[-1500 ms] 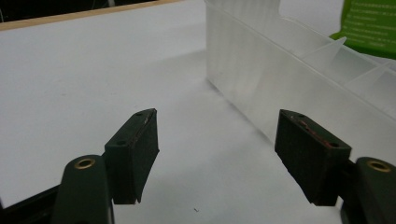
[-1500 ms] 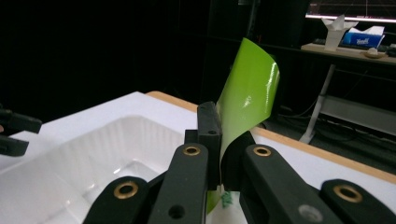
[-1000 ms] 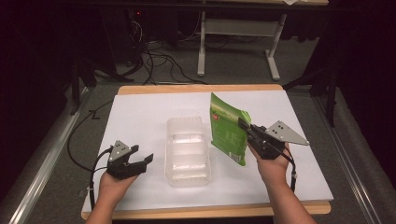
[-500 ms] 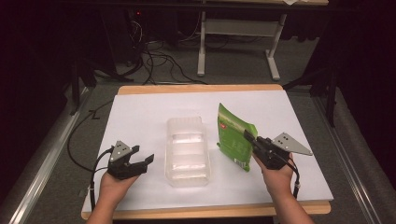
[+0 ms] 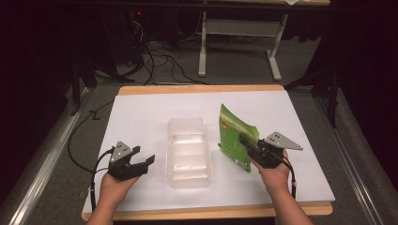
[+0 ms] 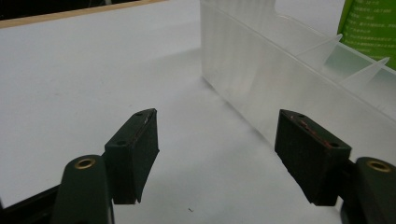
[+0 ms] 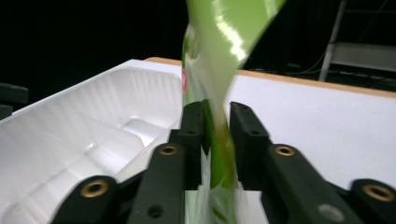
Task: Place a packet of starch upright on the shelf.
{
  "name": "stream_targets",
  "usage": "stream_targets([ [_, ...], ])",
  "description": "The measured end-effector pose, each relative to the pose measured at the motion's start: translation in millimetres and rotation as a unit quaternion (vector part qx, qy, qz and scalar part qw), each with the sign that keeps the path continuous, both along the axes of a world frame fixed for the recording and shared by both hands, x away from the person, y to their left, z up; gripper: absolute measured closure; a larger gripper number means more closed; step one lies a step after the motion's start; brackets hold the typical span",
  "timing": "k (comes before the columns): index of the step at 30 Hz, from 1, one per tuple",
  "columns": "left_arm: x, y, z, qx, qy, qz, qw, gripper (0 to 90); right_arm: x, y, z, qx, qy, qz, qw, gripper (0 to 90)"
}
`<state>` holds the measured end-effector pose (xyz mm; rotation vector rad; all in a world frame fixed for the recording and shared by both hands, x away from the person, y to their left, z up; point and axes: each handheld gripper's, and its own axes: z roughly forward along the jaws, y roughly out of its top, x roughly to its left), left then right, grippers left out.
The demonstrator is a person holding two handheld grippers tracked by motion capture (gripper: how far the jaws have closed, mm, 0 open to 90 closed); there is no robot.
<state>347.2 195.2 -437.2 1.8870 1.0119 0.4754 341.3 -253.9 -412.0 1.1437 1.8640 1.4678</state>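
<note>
We held the green snack pouch [image 5: 236,139] upright in our right gripper [image 5: 245,140], its jaws pinched on the pouch's edge, just beside the right wall of the clear divided tray [image 5: 188,151] near the middle of the white worktop [image 5: 141,112]. Our left gripper [image 5: 143,161] rested near the front-left corner, jaws spread wide and empty. We judged the pickup done, with the pouch not yet in the tray, which looked empty.
</note>
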Motion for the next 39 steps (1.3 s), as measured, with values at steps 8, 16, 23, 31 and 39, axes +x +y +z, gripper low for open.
stream_targets([
  [8, -0.3, 0.6, 0.6, -0.001, -0.001, 0.001, 1.0000, 30.8, 2.0, -0.9, 1.2, -0.011, 0.008, -0.002, 0.9999, 87.5],
  [16, -0.4, 1.8, 1.1, -0.002, -0.002, 0.001, 1.0000, 30.8, -2.7, 1.5, 14.6, -0.013, -0.013, 0.014, 0.9997, 87.9],
  [23, 0.5, 4.3, 1.5, -0.004, -0.003, 0.005, 1.0000, 30.7, -13.2, 0.7, 35.3, 0.006, -0.045, 0.038, 0.9983, 87.9],
  [31, -0.1, 6.0, 2.0, -0.005, -0.004, 0.006, 1.0000, 30.6, -15.5, 14.6, 53.3, 0.029, -0.059, 0.083, 0.9944, 88.0],
  [39, -0.1, 5.5, 1.8, -0.007, -0.003, 0.007, 0.9999, 30.6, -6.4, 44.5, 61.0, 0.035, -0.057, 0.143, 0.9874, 88.0],
])
